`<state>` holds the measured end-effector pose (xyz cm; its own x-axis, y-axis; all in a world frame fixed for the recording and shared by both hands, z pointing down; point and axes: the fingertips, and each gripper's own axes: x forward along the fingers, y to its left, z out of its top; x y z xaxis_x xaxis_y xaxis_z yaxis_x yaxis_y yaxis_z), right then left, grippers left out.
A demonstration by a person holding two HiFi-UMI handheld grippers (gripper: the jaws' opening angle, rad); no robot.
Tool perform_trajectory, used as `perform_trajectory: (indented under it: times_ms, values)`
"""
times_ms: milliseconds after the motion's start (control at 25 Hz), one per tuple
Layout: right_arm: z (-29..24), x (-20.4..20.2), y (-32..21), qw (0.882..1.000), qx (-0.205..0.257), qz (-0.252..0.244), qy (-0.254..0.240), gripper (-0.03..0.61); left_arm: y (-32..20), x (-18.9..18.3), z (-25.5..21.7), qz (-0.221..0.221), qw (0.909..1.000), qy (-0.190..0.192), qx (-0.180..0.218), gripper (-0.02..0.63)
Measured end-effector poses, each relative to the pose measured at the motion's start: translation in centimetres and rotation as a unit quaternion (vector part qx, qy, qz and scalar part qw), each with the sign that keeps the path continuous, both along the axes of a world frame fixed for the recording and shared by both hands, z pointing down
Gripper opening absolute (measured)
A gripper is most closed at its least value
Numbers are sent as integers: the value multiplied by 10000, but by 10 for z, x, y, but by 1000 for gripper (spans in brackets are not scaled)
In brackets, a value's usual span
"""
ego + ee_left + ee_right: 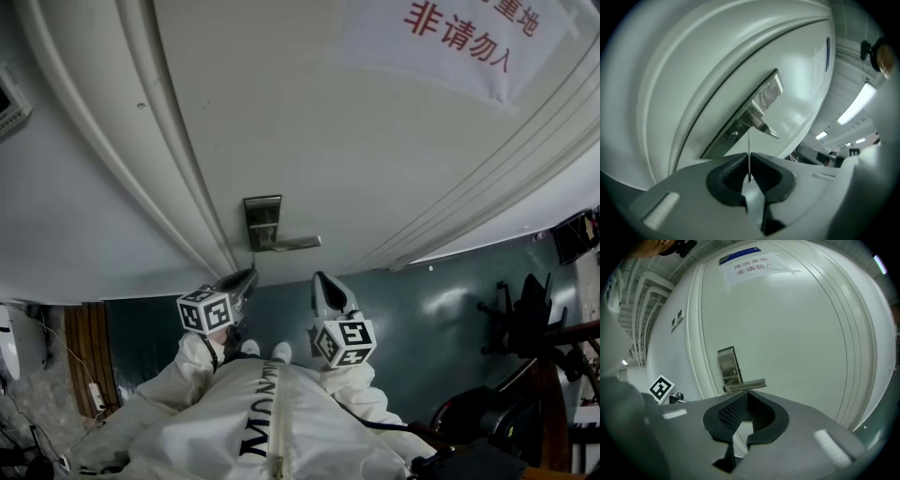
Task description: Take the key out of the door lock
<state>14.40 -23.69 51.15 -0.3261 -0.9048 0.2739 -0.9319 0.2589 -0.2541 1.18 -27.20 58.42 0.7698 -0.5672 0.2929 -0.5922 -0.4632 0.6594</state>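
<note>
The left claw [749, 161] is clamped on the thin key [749, 140], seen edge-on, its tip just under the door handle [763, 124]. The right claw [747, 394] is closed and empty, below the handle.

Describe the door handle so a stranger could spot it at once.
Start at the white door, with its paper notice in red characters. Lower down sits an upright silvery lock plate. The handle is the straight metal lever jutting sideways from it, the door's only bar.
</note>
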Motion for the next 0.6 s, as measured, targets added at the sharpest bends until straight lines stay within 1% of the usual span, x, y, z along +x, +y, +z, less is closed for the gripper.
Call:
perform_trajectory:
  times_ms: [80, 160, 240, 280, 320, 360, 440, 480, 520, 560, 600]
  values:
    - [0, -2, -1, 10000, 2, -37, 3, 0, -1, -7, -7, -83, 9983, -451, 360, 21]
    - [0, -3, -2, 10000, 13, -66, 11, 0, -2, -14, -13, -167, 9935, -871, 707, 21]
    - [-1, -4, -3, 10000, 38, -85, 32, 0, -2, -20, -20, -245, 9849, -1341, 1063, 21]
    - [-1, -4, -3, 9999, 53, -94, 48, 0, -2, -24, -22, -279, 9784, -1617, 1259, 21]
    - [-1, -4, -4, 9999, 68, -104, 69, 0, -2, -27, -25, -319, 9698, -1921, 1470, 21]
    - [-1, -4, -4, 9998, 82, -118, 99, 0, -2, -31, -28, -369, 9592, -2238, 1690, 21]
    - [-2, -5, -3, 9995, 132, -168, 248, 0, -2, -38, -37, -502, 9344, -2820, 2119, 21]
    - [-3, -6, -2, 9989, 178, -208, 376, 0, -1, -41, -42, -572, 9222, -3051, 2307, 21]
    - [-5, -7, 0, 9981, 232, -254, 501, 0, 1, -44, -48, -635, 9115, -3233, 2463, 21]
    - [-6, -9, 2, 9973, 286, -303, 599, 0, 3, -46, -53, -687, 9028, -3369, 2584, 21]
    - [-7, -10, 3, 9966, 334, -350, 663, 0, 4, -48, -56, -732, 8966, -3458, 2667, 21]
